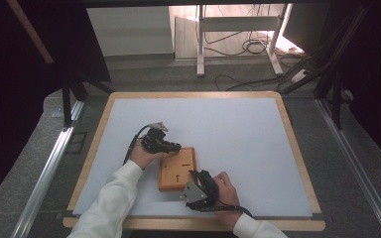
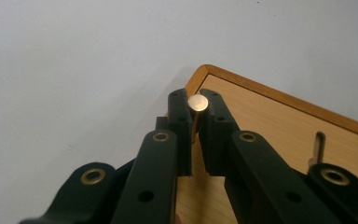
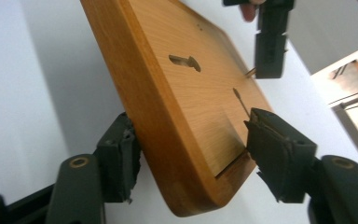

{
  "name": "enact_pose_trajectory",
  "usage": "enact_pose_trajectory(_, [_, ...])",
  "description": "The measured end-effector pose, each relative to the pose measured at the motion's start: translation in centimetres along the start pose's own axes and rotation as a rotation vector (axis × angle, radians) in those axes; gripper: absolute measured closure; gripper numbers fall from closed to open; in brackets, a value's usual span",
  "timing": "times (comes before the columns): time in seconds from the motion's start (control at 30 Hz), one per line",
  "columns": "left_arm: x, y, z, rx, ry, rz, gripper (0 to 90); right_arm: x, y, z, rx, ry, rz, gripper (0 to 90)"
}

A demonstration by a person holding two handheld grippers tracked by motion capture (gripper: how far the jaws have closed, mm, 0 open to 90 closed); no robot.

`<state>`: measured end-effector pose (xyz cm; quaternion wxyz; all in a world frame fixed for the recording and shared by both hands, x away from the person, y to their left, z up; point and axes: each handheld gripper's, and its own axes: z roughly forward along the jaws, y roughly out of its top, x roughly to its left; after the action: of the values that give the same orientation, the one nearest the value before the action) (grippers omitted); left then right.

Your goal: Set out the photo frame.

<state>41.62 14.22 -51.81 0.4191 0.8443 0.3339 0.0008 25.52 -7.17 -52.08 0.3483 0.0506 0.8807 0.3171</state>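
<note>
Peg [image 2: 198, 102] shaft hidden between left gripper [image 2: 195, 114] pads

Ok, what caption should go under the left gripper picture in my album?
Left gripper pinching a small brass peg above the corner of a wooden board.
</note>
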Motion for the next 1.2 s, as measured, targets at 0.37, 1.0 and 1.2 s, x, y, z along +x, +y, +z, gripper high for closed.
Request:
enact_pose_trajectory(0.37, [0.2, -0.1, 0.2, -0.002, 0.014, -0.012, 83.2, -1.4, 0.2, -0.6, -0.022, -0.017, -0.005, 44.8])
enact_pose_trajectory(1.0, [-0.3, -1.8, -4.6, -0.105, 0.161, -0.034, 52.2, -2.4, 0.6, -0.9, -0.036, -0.017, 0.002, 48.4])
enact_pose_trajectory(1.2, [-1.3, -3.7, -5.8, -0.116, 0.179, -0.030, 46.6, -2.4, 0.6, -0.9, -0.036, -0.016, 0.000, 48.3])
